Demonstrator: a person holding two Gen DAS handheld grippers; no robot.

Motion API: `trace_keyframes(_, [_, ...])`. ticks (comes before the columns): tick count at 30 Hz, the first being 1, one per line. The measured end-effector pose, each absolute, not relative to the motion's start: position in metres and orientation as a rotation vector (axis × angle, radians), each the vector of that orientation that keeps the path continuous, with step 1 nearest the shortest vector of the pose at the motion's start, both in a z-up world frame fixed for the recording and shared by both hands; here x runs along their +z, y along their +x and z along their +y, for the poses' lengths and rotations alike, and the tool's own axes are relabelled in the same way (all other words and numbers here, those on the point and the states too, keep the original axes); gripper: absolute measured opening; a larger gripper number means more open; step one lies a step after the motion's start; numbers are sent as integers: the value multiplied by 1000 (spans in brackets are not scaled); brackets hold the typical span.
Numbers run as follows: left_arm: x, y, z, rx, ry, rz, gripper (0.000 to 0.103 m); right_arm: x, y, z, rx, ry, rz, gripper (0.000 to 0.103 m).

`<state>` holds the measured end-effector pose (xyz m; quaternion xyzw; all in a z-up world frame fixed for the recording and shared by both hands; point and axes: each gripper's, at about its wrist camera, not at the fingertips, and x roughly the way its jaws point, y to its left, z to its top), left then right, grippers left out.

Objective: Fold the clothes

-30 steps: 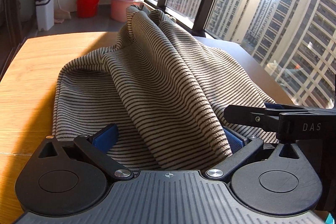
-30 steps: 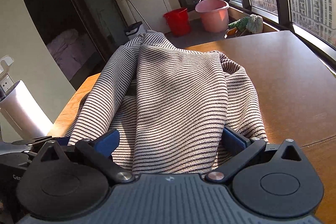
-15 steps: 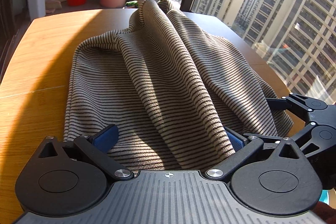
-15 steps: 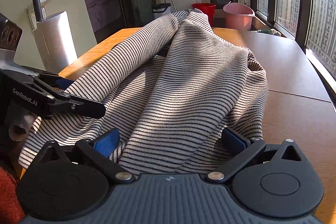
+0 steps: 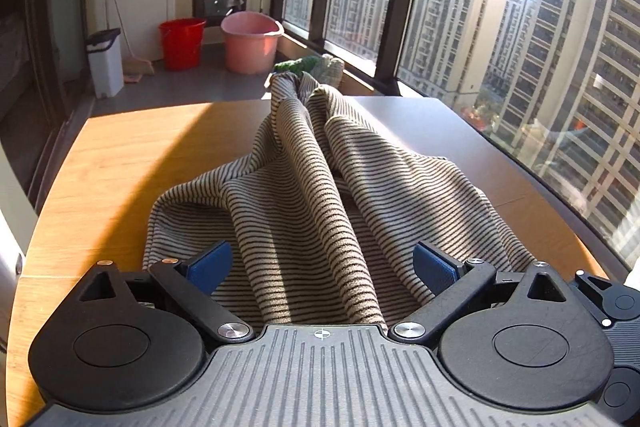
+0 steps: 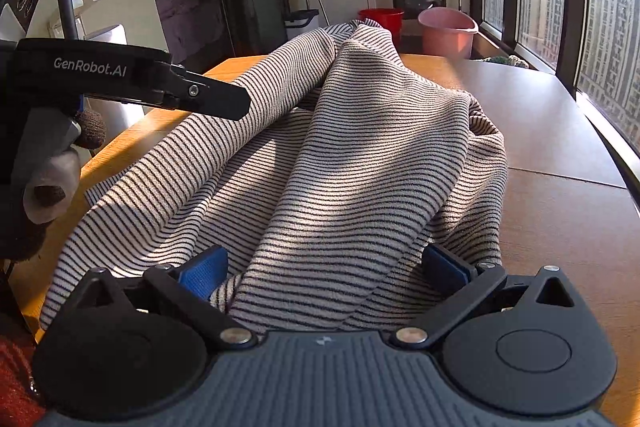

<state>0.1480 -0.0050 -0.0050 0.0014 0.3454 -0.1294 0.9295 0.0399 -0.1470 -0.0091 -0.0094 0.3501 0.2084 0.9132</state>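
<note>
A beige garment with thin dark stripes (image 5: 320, 195) lies bunched on the wooden table (image 5: 132, 163), with a raised ridge running away from me. My left gripper (image 5: 322, 269) straddles the near end of that ridge. Its jaws are closing, and the blue pads (image 5: 210, 267) stand wide apart without pressing the cloth. In the right wrist view the same garment (image 6: 352, 163) rises between the pads of my right gripper (image 6: 325, 271), which is open around a fold. The left gripper's black finger (image 6: 208, 99) hovers over the garment's left side, held by a gloved hand (image 6: 48, 187).
Past the table's far end stand a red bucket (image 5: 182, 43), a pink tub (image 5: 250, 41) and a white bin (image 5: 105, 63). A green cloth (image 5: 308, 65) lies by the window sill. Tall windows run along the right. The table's right half (image 6: 560, 155) is bare.
The left gripper has lifted and tilted up, so the far room shows and the garment's ridge looks narrower. Its pads have come slightly closer. In the right view the left gripper has risen.
</note>
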Motion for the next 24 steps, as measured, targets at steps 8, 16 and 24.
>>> trace_keyframes(8, [-30,162,3,-244,33,812,72,-2,38,-165,414,74,672,96])
trace_keyframes(16, [-38,160,3,-258,41,804,84,25,92,-153,356,-34,594,54])
trace_keyframes(24, [-45,140,-2,-324,120,776,87,-5,132,-120,394,-118,677,64])
